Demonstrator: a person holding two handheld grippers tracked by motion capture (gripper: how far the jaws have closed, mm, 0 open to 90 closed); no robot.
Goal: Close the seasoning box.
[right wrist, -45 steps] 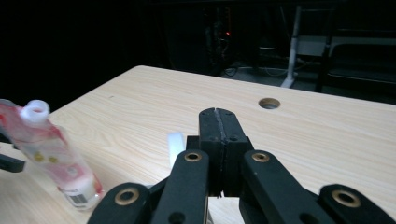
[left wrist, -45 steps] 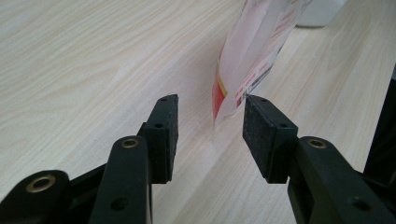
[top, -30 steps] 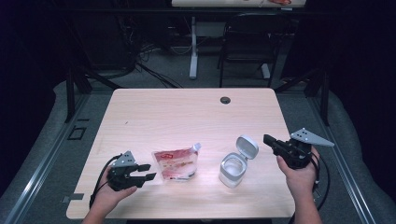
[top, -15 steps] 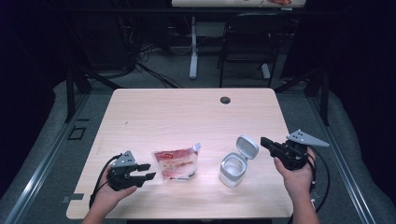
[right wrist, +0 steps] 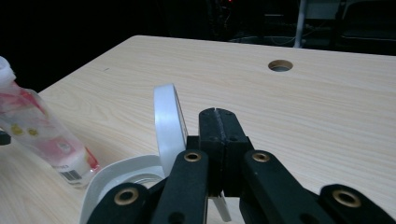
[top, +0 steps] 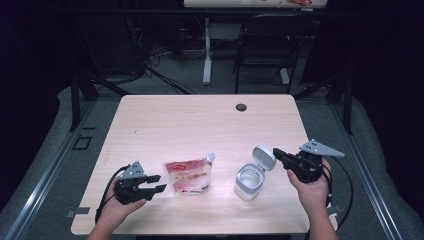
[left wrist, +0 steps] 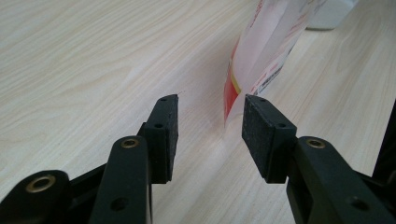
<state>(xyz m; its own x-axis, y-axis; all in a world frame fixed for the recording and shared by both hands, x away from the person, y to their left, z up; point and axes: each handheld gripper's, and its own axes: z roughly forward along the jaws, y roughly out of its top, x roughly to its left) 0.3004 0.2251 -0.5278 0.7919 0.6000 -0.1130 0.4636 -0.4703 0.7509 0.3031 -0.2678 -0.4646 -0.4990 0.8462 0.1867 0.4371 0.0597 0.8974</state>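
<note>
Pads of the left gripper [left wrist: 210, 121] stand well apart with nothing between them, and the pouch [left wrist: 266, 51] rises just ahead of them, slightly toward the right-hand pad, its near edge not yet inside the gap. In the high view the left gripper [top: 152, 182] sits just beside the pouch [top: 189, 176], which lies flat on the table [top: 200, 120] with its long axis running away from the fingers toward its capped spout at the far upper corner. So the pouch lies straight along the line these fingers point, and this hand is much the nearer to it.

Farther along that same line stands the white container [top: 248, 181], its hinged lid [top: 263, 158] tipped up and open. The right gripper [right wrist: 219, 135] has its jaws pressed fully together, holding nothing, with the lid [right wrist: 167, 126] standing edge-on just left of the fingertips and the container's rim [right wrist: 112, 179] below them. In the high view the right gripper [top: 281, 155] points at the lid from the opposite side, close to it; whether it touches I cannot tell.

My reading: the left fingers need only a short push forward to take the pouch's near edge.
</note>
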